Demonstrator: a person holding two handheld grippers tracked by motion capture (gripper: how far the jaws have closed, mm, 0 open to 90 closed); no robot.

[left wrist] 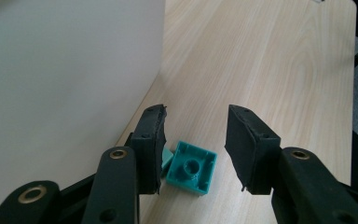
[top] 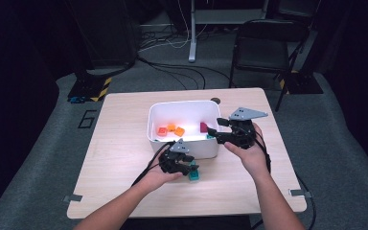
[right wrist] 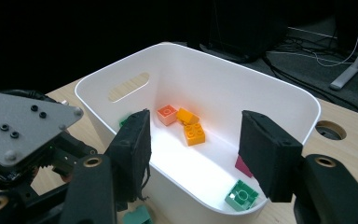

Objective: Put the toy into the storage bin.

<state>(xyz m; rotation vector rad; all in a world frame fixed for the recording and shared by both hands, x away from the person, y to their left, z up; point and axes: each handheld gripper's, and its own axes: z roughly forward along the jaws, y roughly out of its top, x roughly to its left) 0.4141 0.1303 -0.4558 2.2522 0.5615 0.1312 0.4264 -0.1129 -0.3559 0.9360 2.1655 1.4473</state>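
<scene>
The light wooden table [top: 124, 143] has wide bare room to the left of the white plastic bin [top: 184, 143] and along its near edge; to the right of the bin the strip of tabletop is narrower, and a small round cable hole [top: 215, 100] sits just beyond the bin's far right corner. A black folding chair [top: 263, 45] stands well behind the table.

The left gripper [top: 188, 168] is low over the table just in front of the bin's near wall. In the left gripper view its jaws stand apart, gripping nothing, with the small teal square plastic brick [left wrist: 191, 167] lying on the wood between them; neither pad touches it. The brick lies upside down, its hollow underside and round centre tube facing up, and a second paler teal piece [left wrist: 167, 157] peeks out beside the left pad. The bin's curved white wall rises close on that side, and the open tabletop runs on beyond.

The right gripper [top: 213, 133] hangs over the bin's right rim, jaws wide and empty. Inside the bin lie a salmon-orange brick [right wrist: 168, 114], two orange bricks [right wrist: 193, 131] touching each other, a dark magenta piece [right wrist: 243, 167] against the right wall and a green square brick [right wrist: 241, 195] in the near right corner.
</scene>
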